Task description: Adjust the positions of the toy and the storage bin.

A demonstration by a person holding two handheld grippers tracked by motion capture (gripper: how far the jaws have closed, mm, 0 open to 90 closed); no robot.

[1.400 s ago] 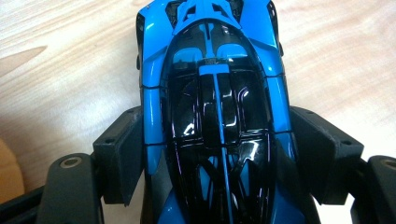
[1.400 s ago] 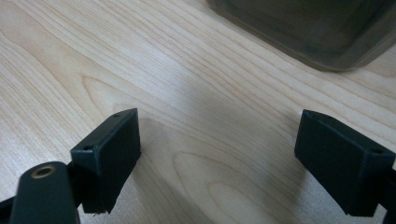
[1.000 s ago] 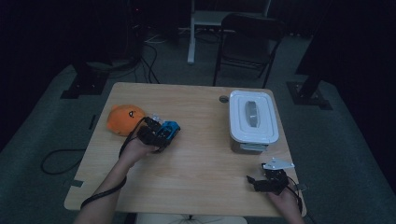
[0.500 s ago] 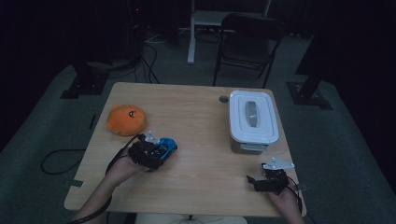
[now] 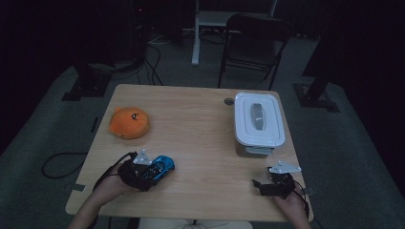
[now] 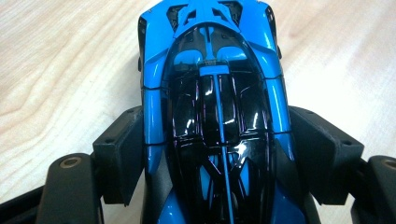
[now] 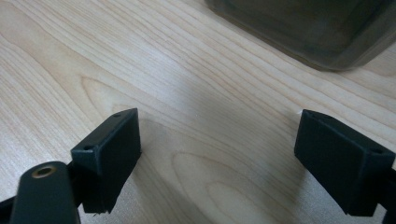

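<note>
The blue toy car (image 6: 212, 116) sits clamped between the jaws of my left hand-held gripper (image 5: 149, 171), low over the table (image 5: 200, 124) near its front left. My right hand-held gripper (image 7: 219, 158) rests with jaws apart, just before the white lidded box (image 5: 258, 121).

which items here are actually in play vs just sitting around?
In play:
- blue toy car, clamped in the left claw
- right claw, open, empty, near the box

Lying about:
- orange plush
- lidded white box
- folding chair behind the table
</note>
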